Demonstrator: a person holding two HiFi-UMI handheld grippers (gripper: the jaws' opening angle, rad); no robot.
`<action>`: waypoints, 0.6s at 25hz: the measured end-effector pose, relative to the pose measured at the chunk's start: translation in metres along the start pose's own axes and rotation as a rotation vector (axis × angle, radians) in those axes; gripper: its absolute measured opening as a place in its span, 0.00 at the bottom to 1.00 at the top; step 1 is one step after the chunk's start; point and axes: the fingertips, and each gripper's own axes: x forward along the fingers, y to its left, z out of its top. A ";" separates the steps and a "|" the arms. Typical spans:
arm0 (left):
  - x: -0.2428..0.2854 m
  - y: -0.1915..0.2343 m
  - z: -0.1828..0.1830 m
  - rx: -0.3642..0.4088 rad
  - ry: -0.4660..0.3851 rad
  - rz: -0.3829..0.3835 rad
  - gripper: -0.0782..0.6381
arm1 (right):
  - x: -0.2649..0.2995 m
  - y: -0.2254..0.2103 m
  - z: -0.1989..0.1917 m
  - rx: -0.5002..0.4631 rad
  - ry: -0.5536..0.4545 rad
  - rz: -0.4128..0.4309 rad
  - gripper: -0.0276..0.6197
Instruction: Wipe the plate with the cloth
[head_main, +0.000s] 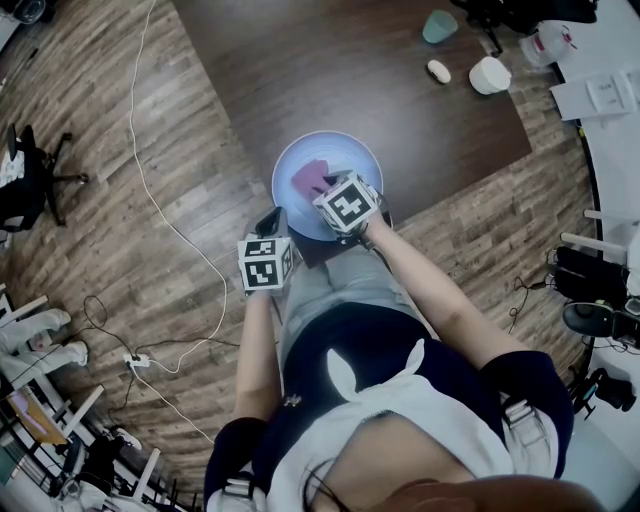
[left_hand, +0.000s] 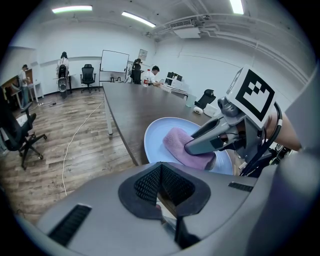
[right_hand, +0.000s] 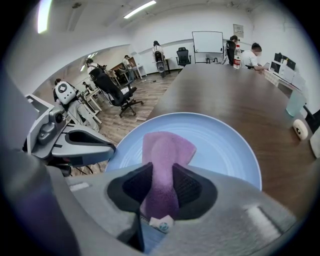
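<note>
Dark wooden desk (head_main: 400, 90) is carrying the work. The pale blue plate (head_main: 352, 160) is sitting at the desk's near corner, directly in front of the person, probably so that both tools are reaching it without stretching. The purple cloth (head_main: 310, 177) is lying on the plate's floor, left of centre, so wiping looks under way rather than finished. The right tool (head_main: 330, 190) is gripping one end of the cloth between its pads and pointing steeply down. That angle suits pressing the free end flat and dragging it across the glaze. The left tool (head_main: 270, 222) is waiting just beside the plate's near-left rim with its jaws drawn together at the tips and nothing visible between them. I am reading it as a brace against the plate sliding; contact with the rim cannot be confirmed. Only the head view is giving the layout, including a teal cup (head_main: 439, 26) well apart at the desk's far end. The left gripper view is showing the right tool from the side, one finger lying over the cloth's fold, and a whiteboard (left_hand: 114, 61) far down the room. Only the right gripper view is showing the cloth running up between the pads, with a small white label (right_hand: 159, 223) at the clamped end.
</note>
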 end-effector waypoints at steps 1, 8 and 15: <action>0.000 0.000 0.000 0.000 0.000 0.000 0.12 | 0.000 0.002 0.000 -0.001 0.002 0.003 0.23; 0.002 -0.001 0.000 0.004 0.003 -0.002 0.12 | 0.003 0.013 0.000 0.014 0.008 0.045 0.23; 0.002 -0.001 -0.002 0.005 0.002 0.000 0.11 | 0.006 0.023 -0.002 0.035 0.008 0.079 0.23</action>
